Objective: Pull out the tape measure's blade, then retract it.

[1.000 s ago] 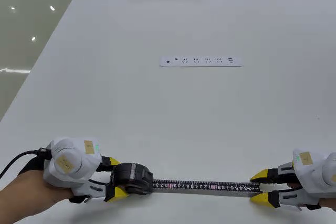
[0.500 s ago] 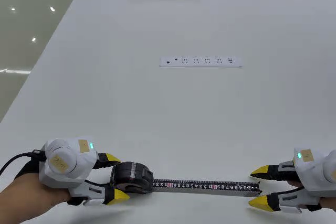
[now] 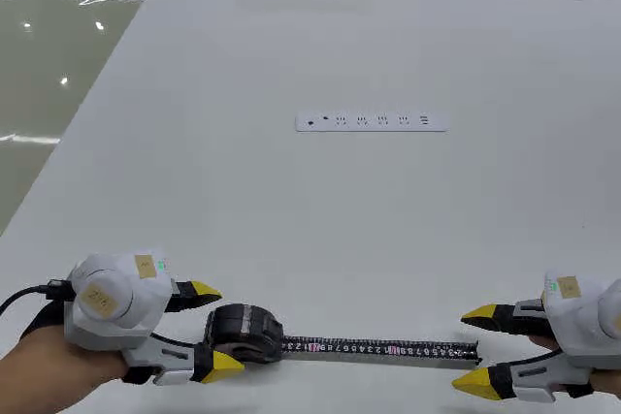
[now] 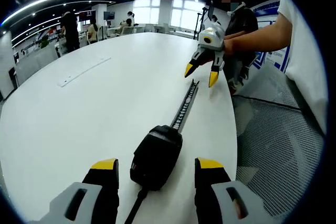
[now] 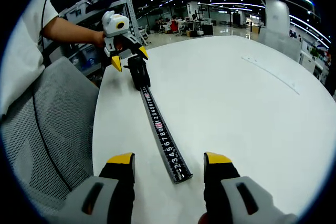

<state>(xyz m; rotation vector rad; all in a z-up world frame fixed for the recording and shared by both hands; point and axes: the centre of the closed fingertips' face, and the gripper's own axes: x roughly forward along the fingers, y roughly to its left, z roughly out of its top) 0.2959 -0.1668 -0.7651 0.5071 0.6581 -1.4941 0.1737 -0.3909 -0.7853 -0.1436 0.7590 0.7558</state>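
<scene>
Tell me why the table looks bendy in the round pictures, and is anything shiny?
Left and right gripper views: fisheye lenses curve the table edge. Head view: edges look straight; ceiling lights glare on the glossy floor. Right gripper view: the blade numbers look sharp.

Scale digits 1–9 on blade point(image 5: 163, 139)

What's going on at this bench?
The left gripper is open, with the tape measure's case lying loose between its jaws. The blade is out, flat on the table. Its tip sits between the jaws of the right gripper, which is also open and not gripping it. A power strip lies farther back.
</scene>
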